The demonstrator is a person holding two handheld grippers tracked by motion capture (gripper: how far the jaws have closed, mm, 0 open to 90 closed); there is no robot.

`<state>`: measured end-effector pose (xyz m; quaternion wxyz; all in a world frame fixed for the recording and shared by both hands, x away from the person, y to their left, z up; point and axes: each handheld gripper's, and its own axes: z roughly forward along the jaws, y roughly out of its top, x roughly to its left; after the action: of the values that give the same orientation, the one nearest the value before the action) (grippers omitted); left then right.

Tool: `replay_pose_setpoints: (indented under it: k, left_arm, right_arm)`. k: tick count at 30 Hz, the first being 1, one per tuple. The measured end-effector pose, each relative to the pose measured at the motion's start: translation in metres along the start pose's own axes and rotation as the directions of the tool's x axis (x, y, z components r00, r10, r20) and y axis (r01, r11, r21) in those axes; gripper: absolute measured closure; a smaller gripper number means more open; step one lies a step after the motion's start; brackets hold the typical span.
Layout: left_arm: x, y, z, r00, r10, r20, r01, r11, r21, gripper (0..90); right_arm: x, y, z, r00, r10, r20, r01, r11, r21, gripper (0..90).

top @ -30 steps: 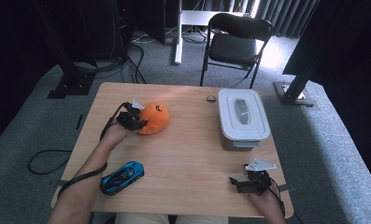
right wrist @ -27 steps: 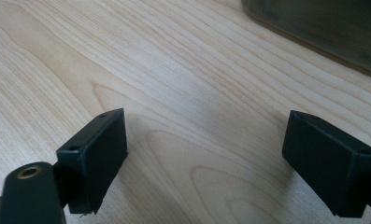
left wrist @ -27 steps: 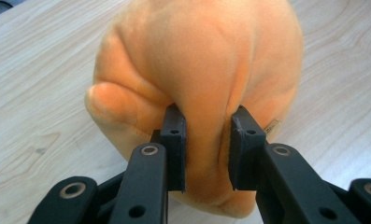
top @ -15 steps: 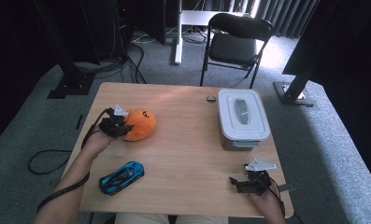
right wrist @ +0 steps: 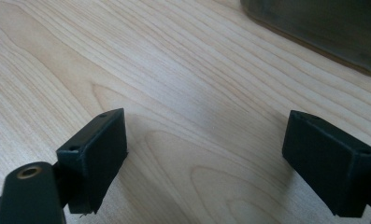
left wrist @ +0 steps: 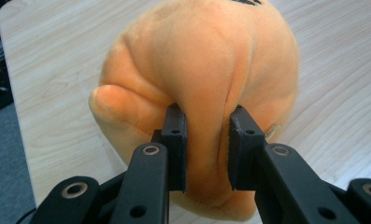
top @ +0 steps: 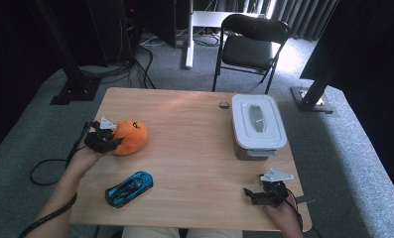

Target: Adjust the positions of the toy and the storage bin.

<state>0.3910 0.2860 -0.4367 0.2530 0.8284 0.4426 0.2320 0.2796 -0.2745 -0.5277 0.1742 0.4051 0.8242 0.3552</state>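
An orange plush toy [top: 130, 136] sits near the table's left edge. My left gripper [top: 110, 140] is shut on it, and in the left gripper view the two jaws pinch a fold of the orange plush toy [left wrist: 206, 84] at my left gripper [left wrist: 205, 149]. My right gripper [top: 250, 195] rests open near the front right corner of the table. In the right gripper view my right gripper [right wrist: 211, 154] has its jaws wide apart over bare wood with nothing between them.
A blue toy car [top: 129, 188] lies at the front left of the wooden table [top: 189, 148]. A grey lidded box [top: 257, 125] stands at the right, its dark side [right wrist: 323, 28] ahead of the right gripper. A small dark round object [top: 224, 104] lies beside the box. A black chair [top: 249, 44] stands behind the table.
My left gripper has carried the orange plush toy leftward and toward the front, close to the table's left edge. The right gripper, the car and the box have stayed put.
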Motion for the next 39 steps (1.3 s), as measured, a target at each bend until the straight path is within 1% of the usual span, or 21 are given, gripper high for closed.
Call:
replay_pose_setpoints:
  k: [4,5,7,9,10,12,13,14,16,18,19,20,21,23,26,31,33,34,35,36,39]
  left_arm:
    - [0.003,-0.007,0.005,0.9994,-0.003,0.033,0.003,1.0,0.006,71.6]
    - [0.004,-0.007,0.005,0.9987,-0.012,0.05,0.012,0.9999,0.006,69.6]
    - [0.005,-0.008,0.004,0.9983,-0.014,0.056,0.013,0.9998,0.013,61.7]
    - [0.006,-0.009,0.002,0.9973,-0.025,0.069,0.024,0.9996,0.011,61.7]
    - [0.006,-0.009,0.001,0.9967,-0.029,0.076,0.028,0.9995,0.014,47.5]
    - [0.006,-0.011,-0.002,0.9941,-0.024,0.106,0.023,0.9997,0.011,39.3]
    - [0.006,-0.012,-0.003,0.9929,-0.027,0.116,0.025,0.9996,0.017,27.6]
    - [0.006,-0.012,-0.004,0.9928,-0.023,0.118,0.021,0.9996,0.016,27.6]
    - [0.004,-0.013,-0.006,0.9891,-0.033,0.144,0.031,0.9994,0.014,19.0]
    - [0.001,-0.012,-0.01,0.9897,-0.034,0.139,0.033,0.9994,0.004,14.3]
    - [0.0,-0.011,-0.012,0.9873,-0.038,0.154,0.039,0.9993,-0.001,11.3]
    - [-0.002,-0.009,-0.013,0.9875,-0.044,0.152,0.046,0.9989,-0.008,9.9]
    - [-0.005,-0.007,-0.015,0.9877,-0.045,0.15,0.049,0.9985,-0.022,3.4]
    - [-0.01,-0.003,-0.016,0.9848,-0.051,0.166,0.056,0.998,-0.027,0.4]
    - [-0.024,0.003,-0.017,0.9832,-0.011,0.182,0.023,0.9977,-0.064,0.3]
    - [-0.048,0.015,-0.015,0.975,0.037,0.219,-0.009,0.9916,-0.129,0.4]
    - [-0.057,0.022,-0.012,0.9691,0.045,0.243,-0.006,0.9873,-0.159,1.5]
    - [-0.062,0.025,-0.011,0.9627,0.064,0.263,-0.017,0.9842,-0.176,1.5]
    - [-0.068,0.029,-0.008,0.9573,0.083,0.277,-0.033,0.9829,-0.181,1.5]
    - [-0.074,0.032,-0.005,0.9559,0.096,0.277,-0.044,0.9806,-0.191,1.5]
    - [-0.093,0.043,0.005,0.9466,0.129,0.296,-0.077,0.9809,-0.179,1.6]
  right_arm:
    - [0.0,0.0,0.0,1.0,0.0,0.0,0.0,1.0,0.0,13.5]
    - [0.0,0.0,0.0,1.0,0.0,0.0,0.0,1.0,0.0,13.5]
    - [0.0,0.0,0.0,1.0,0.001,0.001,-0.001,1.0,0.0,13.3]
    - [0.0,0.0,0.0,1.0,0.001,0.001,-0.001,1.0,0.001,12.4]
    - [0.0,0.001,0.001,1.0,-0.004,-0.007,0.004,1.0,0.005,11.3]
    - [-0.001,0.001,0.001,1.0,0.006,-0.004,-0.006,1.0,0.006,11.3]
    - [-0.001,0.002,0.002,0.9999,0.012,0.008,-0.012,1.0,0.006,11.4]
    - [-0.001,0.002,0.002,0.9999,0.012,0.008,-0.012,1.0,0.006,11.4]
    - [0.0,0.002,0.002,0.9998,0.014,0.013,-0.014,1.0,0.004,12.5]
    - [0.001,0.0,0.0,0.9997,0.001,0.025,-0.001,1.0,-0.008,12.7]
    - [0.001,0.0,-0.002,0.9995,0.002,0.032,-0.001,1.0,-0.018,12.7]
    - [0.0,-0.001,-0.003,0.9995,0.008,0.03,-0.007,0.999,-0.032,12.6]
    - [-0.001,-0.002,-0.007,0.9993,0.019,0.033,-0.018,0.999,-0.048,12.6]
    - [-0.003,-0.003,-0.011,0.9985,0.025,0.049,-0.022,0.998,-0.055,12.6]
    - [-0.006,-0.004,-0.016,0.9978,0.03,0.059,-0.026,0.997,-0.066,12.5]
    - [-0.014,-0.006,-0.028,0.9923,0.051,0.113,-0.039,0.994,-0.104,12.5]
    - [-0.02,-0.007,-0.032,0.9882,0.069,0.137,-0.051,0.99,-0.128,12.5]
    - [-0.02,-0.007,-0.032,0.9882,0.069,0.137,-0.051,0.99,-0.128,12.5]
    - [-0.023,-0.007,-0.033,0.9851,0.07,0.157,-0.049,0.99,-0.131,12.5]
    - [-0.026,-0.007,-0.034,0.9817,0.071,0.177,-0.047,0.99,-0.136,12.5]
    - [-0.035,-0.008,-0.034,0.9718,0.095,0.216,-0.063,0.987,-0.149,12.5]
